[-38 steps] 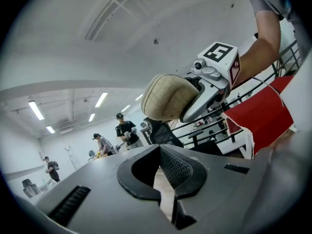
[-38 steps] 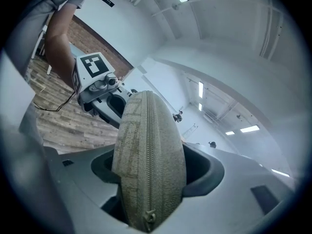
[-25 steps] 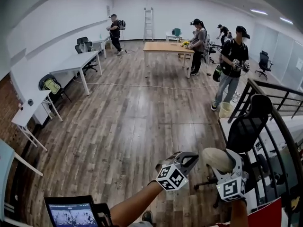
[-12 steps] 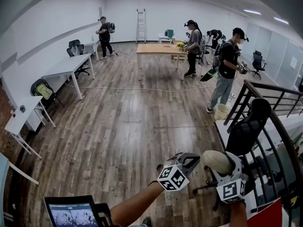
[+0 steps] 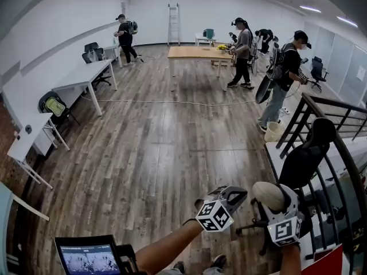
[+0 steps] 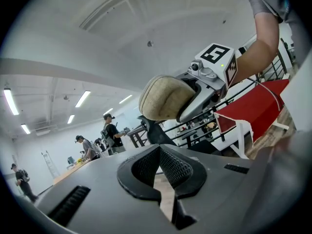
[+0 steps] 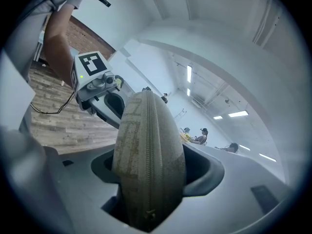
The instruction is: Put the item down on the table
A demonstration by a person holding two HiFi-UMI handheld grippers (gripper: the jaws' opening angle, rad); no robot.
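Observation:
A beige zippered pouch (image 5: 268, 195) is clamped in my right gripper (image 5: 276, 204), low at the right of the head view, held up in the air over the wooden floor. In the right gripper view the pouch (image 7: 148, 150) stands on edge between the jaws, zip facing the camera. My left gripper (image 5: 232, 197) hangs just left of it, shut and holding nothing. The left gripper view looks upward past its own closed jaws at the pouch (image 6: 163, 99). No table lies under either gripper.
A black office chair (image 5: 304, 160) and a dark railing (image 5: 338, 148) stand close on the right. White desks (image 5: 86, 73) line the left wall, and a wooden table (image 5: 200, 52) stands far back among several people. A tablet screen (image 5: 86, 258) sits at bottom left.
Both grippers sit slightly lower and further right in the head view, with the pouch still held. The people at the back right have shifted.

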